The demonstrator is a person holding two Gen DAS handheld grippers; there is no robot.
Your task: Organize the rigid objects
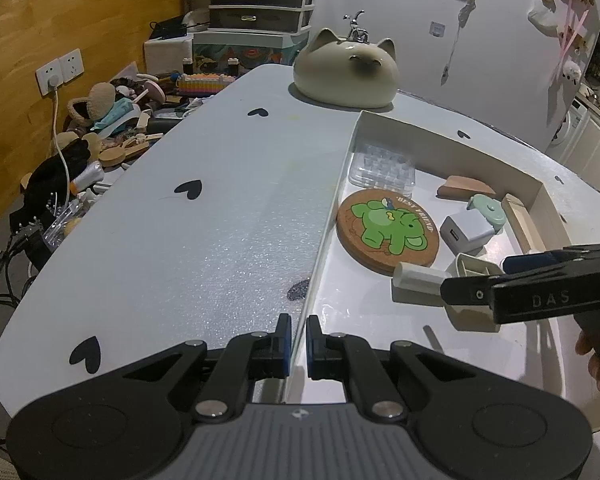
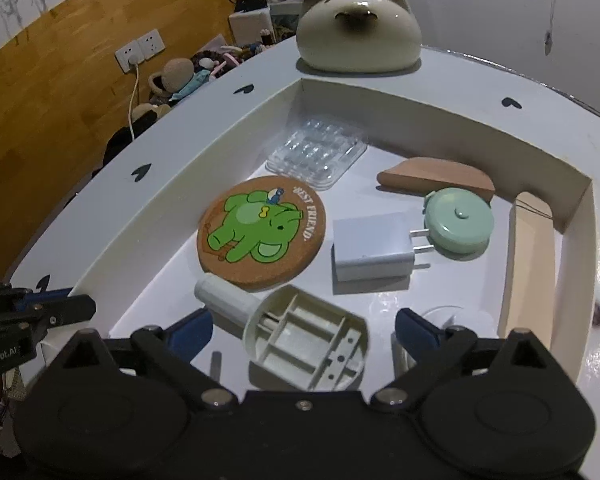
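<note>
Glossy ceramic cat jar (image 2: 358,36), cork coaster (image 2: 261,232), clear plastic case (image 2: 316,154), seemingly wooden wedge (image 2: 436,178), glittery matt tabletop (image 1: 204,216)

The round cork coaster (image 2: 261,233), lying in the white tray ahead of the right gripper's fingers, carries the words "BEST FRIEND." curved along its rim beside a green cartoon elephant; the same lettering shows on the coaster from the left wrist view, ahead and to the right of that gripper.

The right gripper (image 1: 476,276), reaching in from the right of the left wrist view, has raised letters reading "DAS" on its black finger arm.

The left gripper (image 2: 60,304), at the left edge of the right wrist view, bears a white print ending "nRobot.AI"; its beginning is cut off.
</note>
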